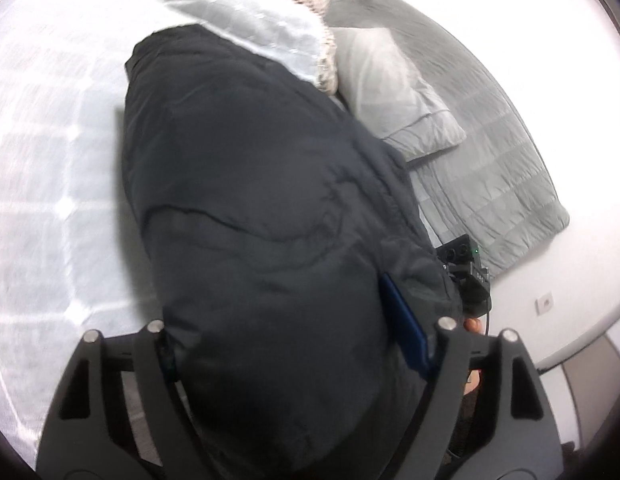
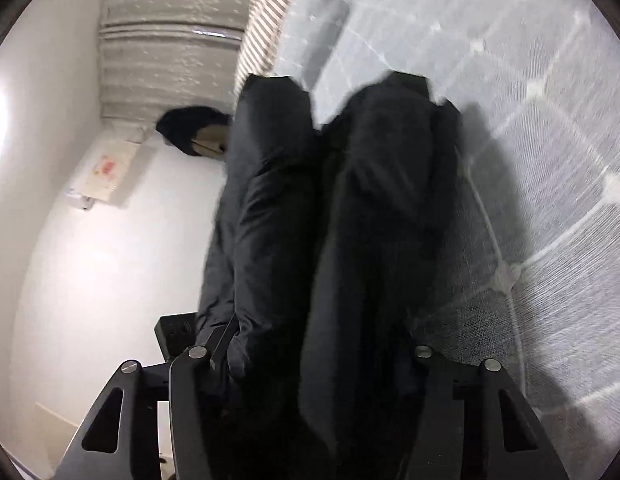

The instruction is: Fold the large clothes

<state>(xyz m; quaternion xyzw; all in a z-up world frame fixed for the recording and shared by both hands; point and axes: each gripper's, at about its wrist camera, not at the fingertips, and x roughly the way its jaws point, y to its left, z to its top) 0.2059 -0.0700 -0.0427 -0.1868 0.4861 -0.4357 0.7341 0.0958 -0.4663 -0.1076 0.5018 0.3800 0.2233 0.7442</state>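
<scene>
Dark garment (image 2: 341, 216) hangs bunched in two long folds between right gripper (image 2: 310, 364) fingers — quilted bedspread (image 2: 529, 80) right, blurred

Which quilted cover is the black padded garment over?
The pale white grid-stitched quilted cover: the black padded garment overlaps it. The darker grey quilted blanket lies apart, beyond the pale grey pillow.

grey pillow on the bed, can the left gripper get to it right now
Probably not. The left gripper looks full of the dark garment, which hangs between it and the grey pillow. It would likely need to release the garment first.
</scene>
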